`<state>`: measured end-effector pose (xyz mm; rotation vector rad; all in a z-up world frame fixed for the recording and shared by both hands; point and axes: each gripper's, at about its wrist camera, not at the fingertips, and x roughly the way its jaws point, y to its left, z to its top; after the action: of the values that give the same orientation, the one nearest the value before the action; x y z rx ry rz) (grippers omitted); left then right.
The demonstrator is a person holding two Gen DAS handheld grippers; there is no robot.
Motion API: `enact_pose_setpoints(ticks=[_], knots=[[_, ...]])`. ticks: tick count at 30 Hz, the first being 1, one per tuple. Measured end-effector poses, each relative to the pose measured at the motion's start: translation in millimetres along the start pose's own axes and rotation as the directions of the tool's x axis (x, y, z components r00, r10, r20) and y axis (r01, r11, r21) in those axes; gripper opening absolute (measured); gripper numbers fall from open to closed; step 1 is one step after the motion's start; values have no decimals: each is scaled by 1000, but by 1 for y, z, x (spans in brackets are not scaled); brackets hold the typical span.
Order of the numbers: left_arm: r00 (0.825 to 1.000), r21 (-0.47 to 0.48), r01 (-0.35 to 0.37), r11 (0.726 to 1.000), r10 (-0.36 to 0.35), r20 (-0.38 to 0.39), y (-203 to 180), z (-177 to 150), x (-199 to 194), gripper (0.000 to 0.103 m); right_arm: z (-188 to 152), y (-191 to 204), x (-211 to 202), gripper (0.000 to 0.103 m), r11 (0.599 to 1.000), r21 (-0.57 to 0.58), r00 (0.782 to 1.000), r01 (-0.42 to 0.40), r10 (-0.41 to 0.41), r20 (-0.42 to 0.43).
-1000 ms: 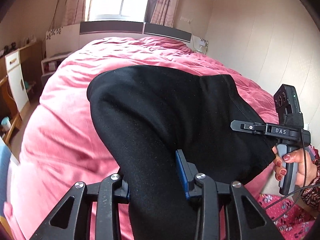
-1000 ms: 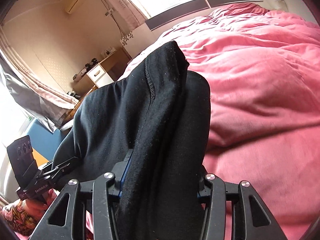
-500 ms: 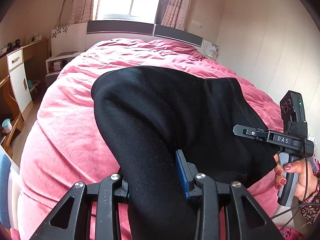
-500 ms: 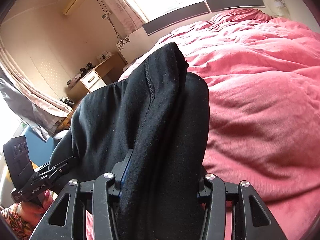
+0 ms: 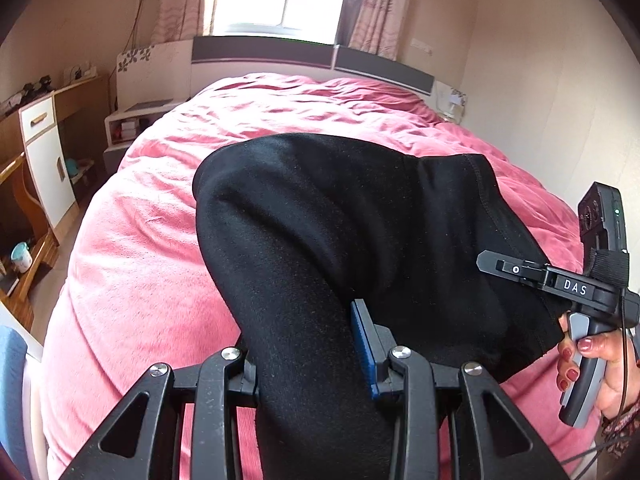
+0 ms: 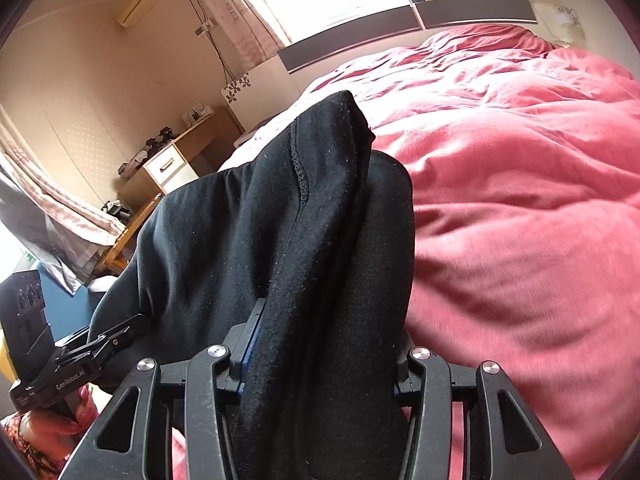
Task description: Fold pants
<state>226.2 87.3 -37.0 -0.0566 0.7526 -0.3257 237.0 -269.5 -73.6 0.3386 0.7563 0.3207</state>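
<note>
Black pants (image 5: 340,224) hang bunched between my two grippers above a pink bed. My left gripper (image 5: 308,344) is shut on a thick fold of the pants, which drape over and hide its fingertips. My right gripper (image 6: 324,336) is shut on the other end of the pants (image 6: 256,232), near a stitched seam. In the left wrist view the right gripper (image 5: 504,264) shows at the right edge, held by a hand. In the right wrist view the left gripper (image 6: 108,340) shows at the lower left.
The pink quilted bed (image 5: 280,116) fills the middle, its headboard (image 5: 260,52) under a window. A wooden desk with a white drawer unit (image 5: 44,152) stands at the left. A wall (image 5: 560,80) runs close along the bed's right side.
Both grippers have risen and tilted up with the pants, so more of the window and walls shows. Both grips on the pants are unchanged.
</note>
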Motion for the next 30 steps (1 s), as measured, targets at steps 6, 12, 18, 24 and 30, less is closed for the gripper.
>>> enact_pose_setpoints(ticks=[6, 12, 18, 24, 30], knots=[[999, -3, -27, 1000, 27, -20, 3, 7, 27, 36, 13, -11, 28, 48, 1000, 4, 1000, 25, -25, -3], [999, 35, -48, 998, 49, -13, 1, 5, 45, 36, 6, -32, 48, 52, 998, 51, 999, 38, -38, -2], [999, 36, -40, 999, 41, -20, 5, -5, 54, 40, -5, -53, 55, 60, 997, 79, 1000, 23, -24, 9], [998, 6, -56, 998, 56, -12, 10, -16, 54, 51, -7, -48, 53, 72, 994, 64, 996, 90, -90, 7], [998, -32, -62, 998, 62, 1, 14, -33, 38, 59, -11, -39, 38, 79, 987, 12, 987, 160, -160, 5]])
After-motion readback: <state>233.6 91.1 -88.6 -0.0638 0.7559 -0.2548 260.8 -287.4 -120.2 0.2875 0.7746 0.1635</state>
